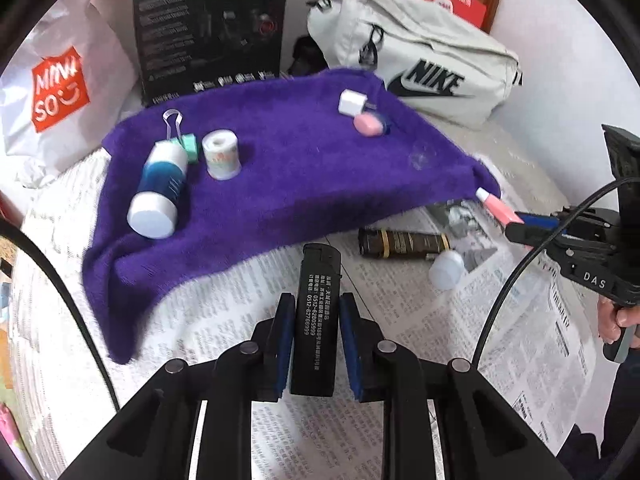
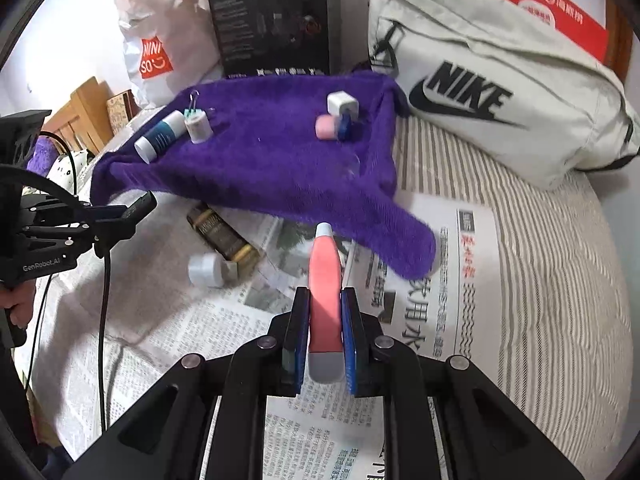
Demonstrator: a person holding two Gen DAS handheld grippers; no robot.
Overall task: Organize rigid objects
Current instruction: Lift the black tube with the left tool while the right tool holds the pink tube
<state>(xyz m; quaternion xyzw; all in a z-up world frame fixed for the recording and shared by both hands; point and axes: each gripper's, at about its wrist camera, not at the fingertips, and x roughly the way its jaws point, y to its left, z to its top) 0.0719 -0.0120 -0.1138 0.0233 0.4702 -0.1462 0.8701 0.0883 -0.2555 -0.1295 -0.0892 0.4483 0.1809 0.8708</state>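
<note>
My left gripper [image 1: 316, 312] is shut on a black lighter [image 1: 318, 312], held above the newspaper just short of the purple towel [image 1: 280, 184]. My right gripper [image 2: 326, 312] is shut on a pink tube [image 2: 325, 284] with a white cap, pointing at the towel's near corner; it also shows in the left wrist view [image 1: 500, 206]. On the towel lie a blue-and-white bottle [image 1: 158, 192], a green binder clip [image 1: 186, 140], a white tape roll [image 1: 220, 156], a white cube [image 1: 352, 102] and a pink eraser [image 1: 368, 125].
A dark tube [image 1: 404, 243] and a white cap [image 1: 446, 268] lie on the newspaper [image 2: 448, 292] in front of the towel. Behind the towel stand a black box [image 1: 208, 28], a Miniso bag [image 1: 56, 88] and a Nike bag [image 2: 500, 88].
</note>
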